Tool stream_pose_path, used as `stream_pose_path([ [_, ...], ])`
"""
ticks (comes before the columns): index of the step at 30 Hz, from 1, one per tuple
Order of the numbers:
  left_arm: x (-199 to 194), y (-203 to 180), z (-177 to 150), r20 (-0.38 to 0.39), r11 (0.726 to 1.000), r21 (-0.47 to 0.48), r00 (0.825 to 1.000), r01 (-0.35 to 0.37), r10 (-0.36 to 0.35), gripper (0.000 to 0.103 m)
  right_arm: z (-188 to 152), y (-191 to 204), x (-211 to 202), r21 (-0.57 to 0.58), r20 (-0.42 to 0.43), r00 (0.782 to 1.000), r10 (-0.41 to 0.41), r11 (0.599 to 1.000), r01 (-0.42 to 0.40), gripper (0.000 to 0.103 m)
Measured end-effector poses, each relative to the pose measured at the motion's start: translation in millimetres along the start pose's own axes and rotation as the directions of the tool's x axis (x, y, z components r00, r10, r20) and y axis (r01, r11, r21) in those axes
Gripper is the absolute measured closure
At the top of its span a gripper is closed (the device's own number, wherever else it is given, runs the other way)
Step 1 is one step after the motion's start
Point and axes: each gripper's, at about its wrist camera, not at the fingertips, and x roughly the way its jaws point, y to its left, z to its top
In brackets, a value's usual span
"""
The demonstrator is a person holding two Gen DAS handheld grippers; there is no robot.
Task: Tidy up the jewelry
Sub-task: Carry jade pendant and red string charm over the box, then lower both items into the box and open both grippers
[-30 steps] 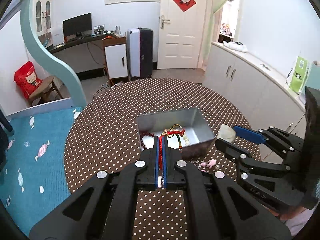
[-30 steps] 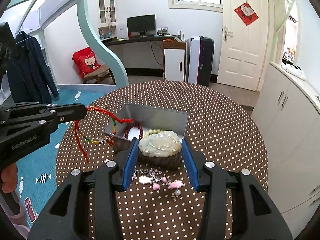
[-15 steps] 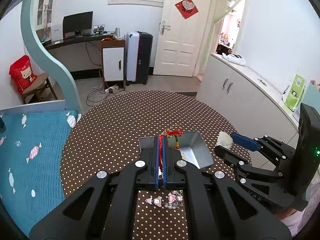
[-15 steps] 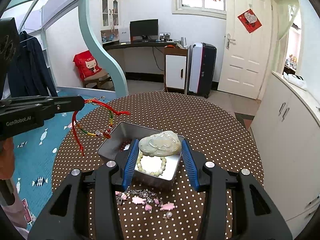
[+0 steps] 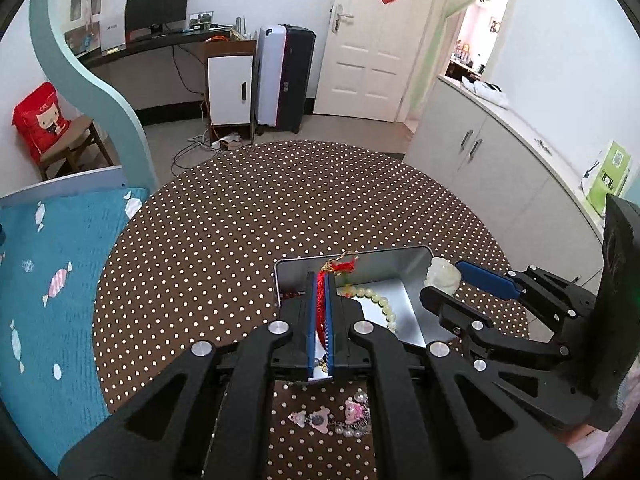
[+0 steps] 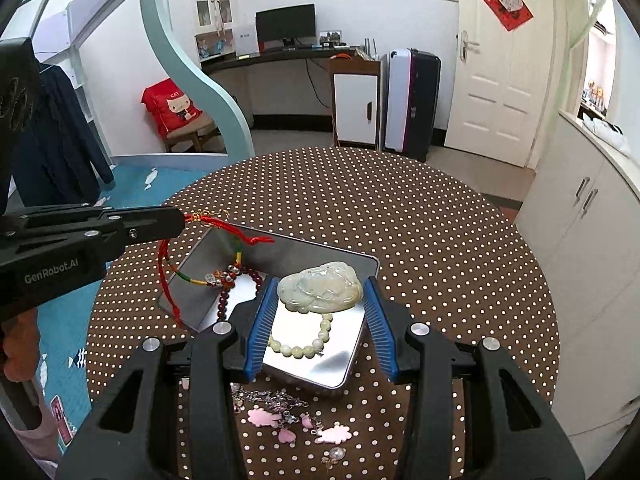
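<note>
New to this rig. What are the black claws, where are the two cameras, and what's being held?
No robot: a person holds a two-finger tool in each hand, with a fisheye camera on each looking along its fingers. In the left wrist view, the left gripper is shut on a red cord bracelet. In the right wrist view, the right gripper holds a pale jade carving. Both hang over a metal tin holding bead bracelets, on a polka-dot table. Pink charm jewelry lies in front of the tin.

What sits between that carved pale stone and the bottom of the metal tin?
In the right wrist view, a pale green bead bracelet lies on the silver metal tin's floor beneath the carved pale jade pendant.
</note>
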Motion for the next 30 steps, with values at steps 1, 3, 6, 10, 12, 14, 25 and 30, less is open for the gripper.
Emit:
stream_pose_path([
  [1, 2.1, -0.9, 0.9, -0.003, 1.0, 0.002, 1.0, -0.001, 0.001, 0.094, 0.5, -0.7, 1.0, 0.001, -0.003, 1.0, -0.001, 1.0, 0.001, 0.061],
  [3, 3.8, -0.2, 1.6, -0.003, 1.0, 0.0, 1.0, -0.005, 0.005, 0.073, 2.3, -3.7, 2.4, 0.004, -0.007, 1.0, -0.001, 1.0, 0.001, 0.061],
  [6, 6.0, 3.4, 2.5, -0.003, 1.0, 0.001, 1.0, -0.03, 0.03, 0.07, 4.6, -4.4, 5.0, 0.003, -0.01, 1.0, 0.003, 1.0, -0.003, 0.061],
  [10, 9.6, 9.7, -0.6, -0.018, 0.999, -0.01, 0.999, -0.051, 0.051, 0.07, 7.1, -1.6, 9.9, -0.009, -0.019, 1.0, 0.015, 1.0, -0.015, 0.061],
  [12, 10.9, 13.5, -4.2, -0.03, 0.998, -0.017, 0.998, -0.056, 0.055, 0.07, 8.4, 0.7, 14.4, -0.019, -0.027, 0.999, 0.023, 1.0, -0.023, 0.061],
  [14, 12.9, 15.9, -6.2, -0.041, 0.998, -0.022, 0.997, -0.066, 0.065, 0.07, 10.3, 3.9, 20.1, -0.021, -0.04, 0.999, 0.024, 0.999, -0.025, 0.06],
  [25, 14.0, 19.1, -9.9, -0.051, 0.997, -0.027, 0.996, -0.069, 0.067, 0.069, 10.0, 0.7, 11.0, 0.0, -0.022, 1.0, 0.01, 1.0, -0.01, 0.06],
  [30, 14.0, 14.9, -12.6, -0.054, 0.998, -0.024, 0.997, -0.065, 0.063, 0.066, 4.3, 3.2, 7.9, -0.004, -0.024, 1.0, 0.003, 1.0, -0.004, 0.06],
])
